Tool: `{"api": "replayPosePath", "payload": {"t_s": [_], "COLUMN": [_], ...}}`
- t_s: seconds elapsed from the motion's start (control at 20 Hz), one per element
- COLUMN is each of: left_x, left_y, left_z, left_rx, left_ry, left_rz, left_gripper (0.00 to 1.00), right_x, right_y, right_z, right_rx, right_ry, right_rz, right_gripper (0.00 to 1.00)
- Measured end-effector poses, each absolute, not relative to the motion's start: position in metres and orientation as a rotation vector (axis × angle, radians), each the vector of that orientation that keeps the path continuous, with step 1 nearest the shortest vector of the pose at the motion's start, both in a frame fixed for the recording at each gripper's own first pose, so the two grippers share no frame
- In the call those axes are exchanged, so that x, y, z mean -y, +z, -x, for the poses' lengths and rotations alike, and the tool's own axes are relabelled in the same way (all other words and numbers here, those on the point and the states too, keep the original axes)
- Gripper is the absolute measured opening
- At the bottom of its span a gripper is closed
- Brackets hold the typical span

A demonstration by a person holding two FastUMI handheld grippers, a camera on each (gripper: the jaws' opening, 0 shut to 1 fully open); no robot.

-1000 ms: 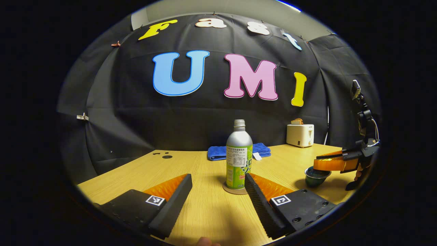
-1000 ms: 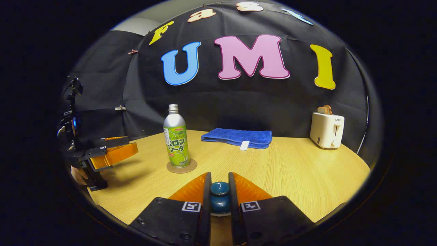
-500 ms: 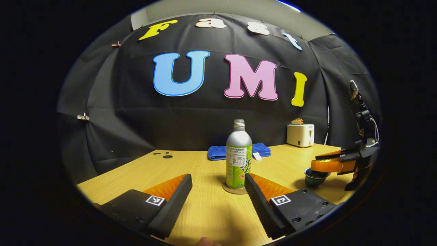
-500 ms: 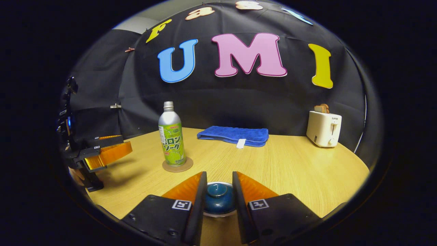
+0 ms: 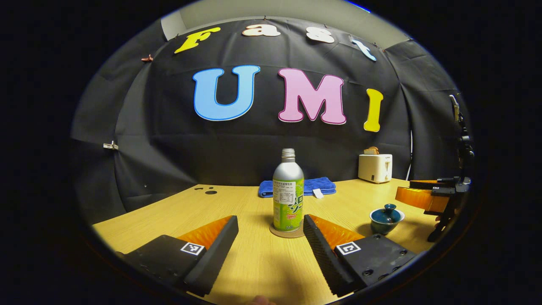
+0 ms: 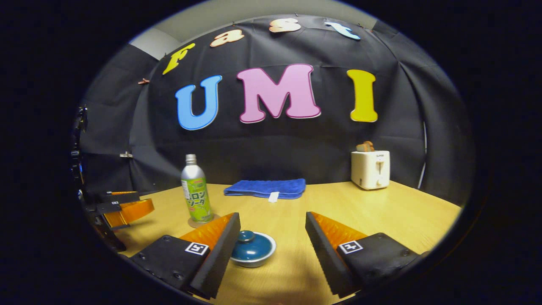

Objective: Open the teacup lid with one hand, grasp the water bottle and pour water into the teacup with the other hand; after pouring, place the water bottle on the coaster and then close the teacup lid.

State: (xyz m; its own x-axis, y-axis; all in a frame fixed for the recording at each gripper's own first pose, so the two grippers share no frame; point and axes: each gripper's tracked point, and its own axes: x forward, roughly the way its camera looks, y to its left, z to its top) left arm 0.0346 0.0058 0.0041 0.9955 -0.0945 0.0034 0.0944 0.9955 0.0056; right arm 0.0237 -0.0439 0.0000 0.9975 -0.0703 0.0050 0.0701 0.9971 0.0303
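The silver and green water bottle [image 5: 288, 190] stands upright on a round coaster [image 5: 287, 232], just beyond my open left gripper [image 5: 271, 220], which holds nothing. In the right gripper view the bottle [image 6: 196, 190] and coaster [image 6: 203, 221] are at the left. The dark blue teacup [image 6: 253, 249] sits on the table with its lid [image 6: 250, 241] on it, close to the left finger of my open right gripper [image 6: 273, 217]. In the left gripper view the lidded teacup [image 5: 385, 219] is at the right, with the right gripper [image 5: 425, 198] beyond it and apart from it.
A folded blue towel [image 6: 266, 187] lies at the back of the wooden table [image 6: 381, 216], with a white toaster [image 6: 370, 168] at the back right. The left gripper [image 6: 125, 209] hovers at the left table edge. Small dark holes [image 5: 207, 192] mark the far left of the tabletop.
My right gripper has opened, let go of the lid, which now rests on the teacup, and drawn back from it. The left gripper has barely moved.
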Motion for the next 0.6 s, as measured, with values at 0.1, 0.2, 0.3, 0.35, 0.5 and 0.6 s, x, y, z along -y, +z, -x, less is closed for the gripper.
{"api": "replayPosePath", "payload": {"t_s": [0.1, 0.2, 0.3, 0.35, 0.5, 0.6], "left_x": [0.0, 0.005, 0.013, 0.017, 0.025, 0.029], "left_y": [0.004, 0.004, 0.004, 0.004, 0.005, 0.005], "left_z": [-0.031, -0.03, -0.028, -0.028, -0.028, -0.028], "left_rx": [0.003, 0.002, 0.002, 0.002, 0.002, 0.002], "left_ry": [-0.069, -0.044, -0.036, -0.036, -0.036, -0.046], "left_rz": [-0.005, -0.004, -0.005, -0.004, -0.004, -0.005], "left_gripper": [0.97, 0.97, 0.97, 0.97, 0.97, 0.97], "right_x": [0.05, 0.058, 0.056, 0.055, 0.049, 0.045], "right_y": [0.0, 0.001, 0.001, 0.001, 0.001, 0.001], "right_z": [-0.017, -0.011, -0.009, -0.008, -0.005, -0.004], "right_rx": [0.005, 0.006, 0.005, 0.006, 0.006, 0.004], "right_ry": [-0.111, -0.151, -0.163, -0.16, -0.136, -0.116], "right_rz": [-0.008, 0.004, 0.009, 0.009, 0.008, 0.007], "right_gripper": [0.98, 0.98, 0.98, 0.98, 0.98, 0.98]}}
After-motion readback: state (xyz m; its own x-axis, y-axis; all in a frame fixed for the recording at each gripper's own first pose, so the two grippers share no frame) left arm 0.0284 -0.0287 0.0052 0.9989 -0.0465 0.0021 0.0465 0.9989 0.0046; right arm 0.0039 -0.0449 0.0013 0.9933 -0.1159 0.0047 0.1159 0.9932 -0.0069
